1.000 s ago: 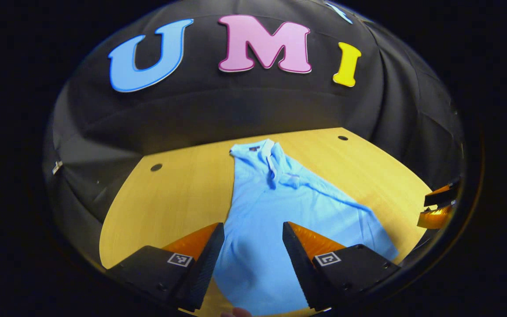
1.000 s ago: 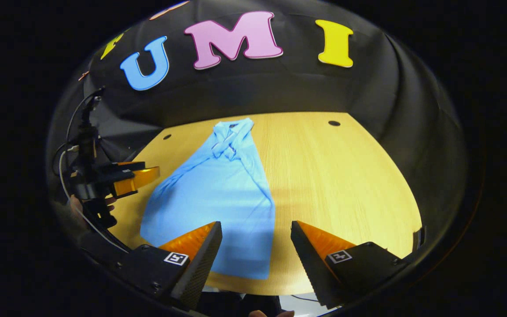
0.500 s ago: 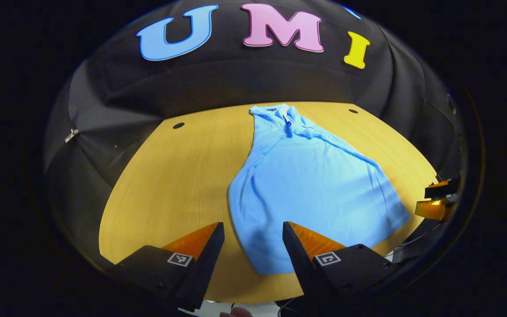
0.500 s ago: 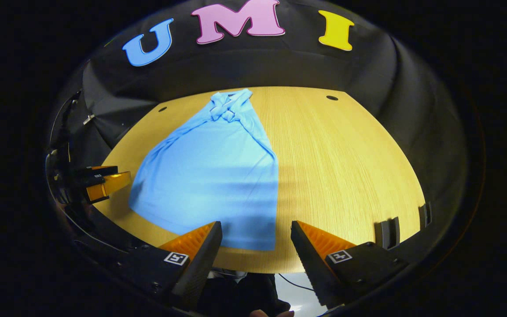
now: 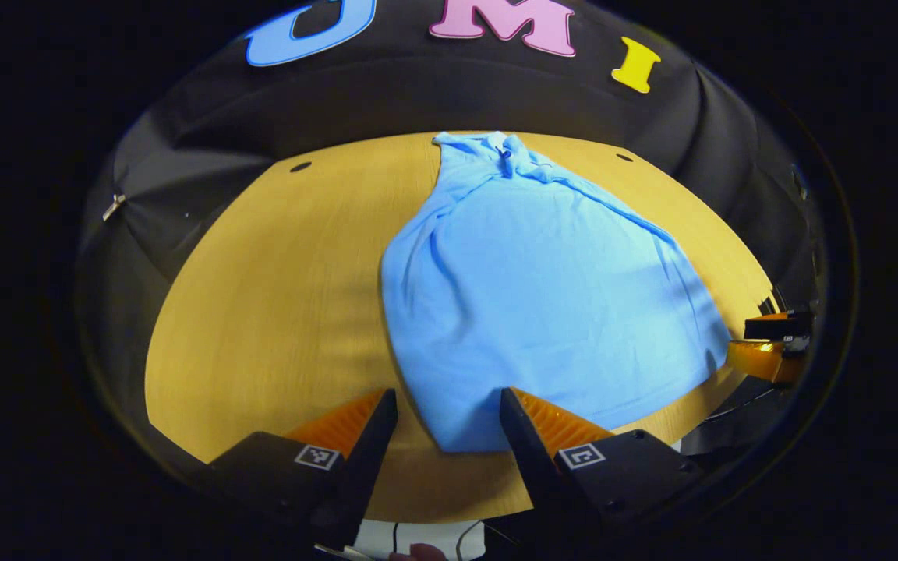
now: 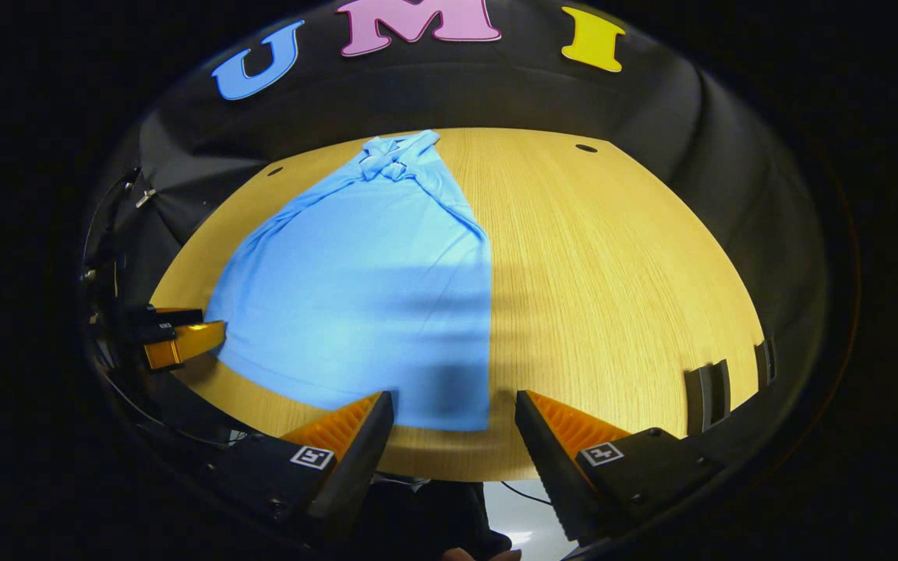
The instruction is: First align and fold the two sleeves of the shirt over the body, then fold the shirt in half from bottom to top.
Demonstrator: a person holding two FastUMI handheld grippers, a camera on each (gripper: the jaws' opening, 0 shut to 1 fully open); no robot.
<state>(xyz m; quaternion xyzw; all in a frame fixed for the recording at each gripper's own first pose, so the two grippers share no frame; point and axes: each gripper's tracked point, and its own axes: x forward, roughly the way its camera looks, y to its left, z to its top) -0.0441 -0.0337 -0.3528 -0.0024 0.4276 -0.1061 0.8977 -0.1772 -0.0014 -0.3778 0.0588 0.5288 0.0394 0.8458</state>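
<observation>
One light-blue polo shirt (image 5: 542,288) lies flat mid-frame on the tabletop (image 5: 277,296), collar at upper centre. It looks soft, light and limp, so pinch its hem corners at lower frame. Your two tools, left tool (image 5: 449,425) and right tool (image 6: 454,425), hover spread apart, holding nothing.
</observation>
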